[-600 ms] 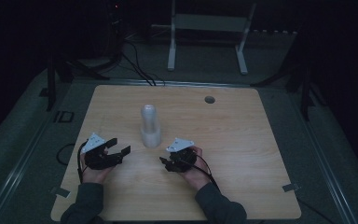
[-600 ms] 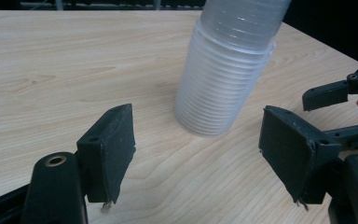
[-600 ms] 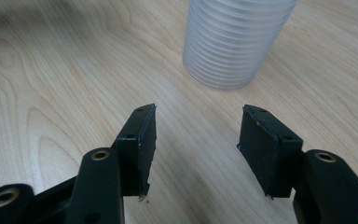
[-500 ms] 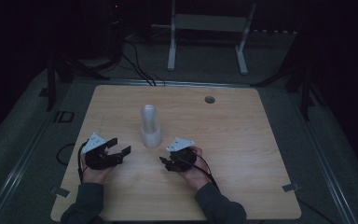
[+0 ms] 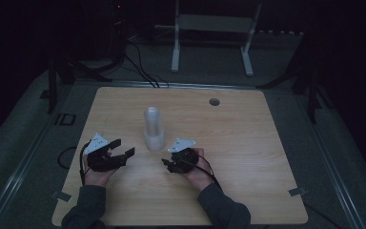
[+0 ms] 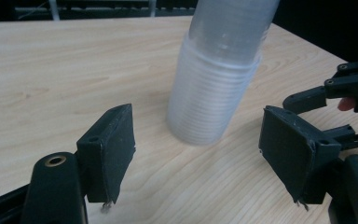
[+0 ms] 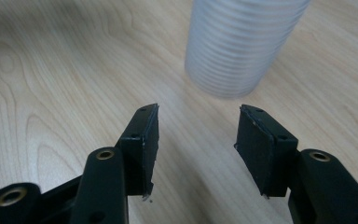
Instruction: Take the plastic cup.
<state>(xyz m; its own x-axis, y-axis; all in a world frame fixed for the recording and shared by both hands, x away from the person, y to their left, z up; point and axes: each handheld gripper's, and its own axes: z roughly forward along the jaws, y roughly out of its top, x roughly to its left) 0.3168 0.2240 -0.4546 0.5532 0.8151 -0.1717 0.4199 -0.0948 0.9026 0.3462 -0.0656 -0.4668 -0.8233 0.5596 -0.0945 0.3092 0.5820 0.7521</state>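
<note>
Pale matt wood-grain table (image 5: 248, 143), ribbed translucent, probably plastic cup stack (image 5: 153, 128), matt black gripper pads (image 7: 148, 140).

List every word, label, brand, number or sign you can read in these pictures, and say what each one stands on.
None can be read.
The stack of clear plastic cups bears no print on the side that shows.
The wooden table and both grippers, left gripper and right gripper, carry no legible marks.
A dark mark on the floor left of the table is too dim to read.
</note>
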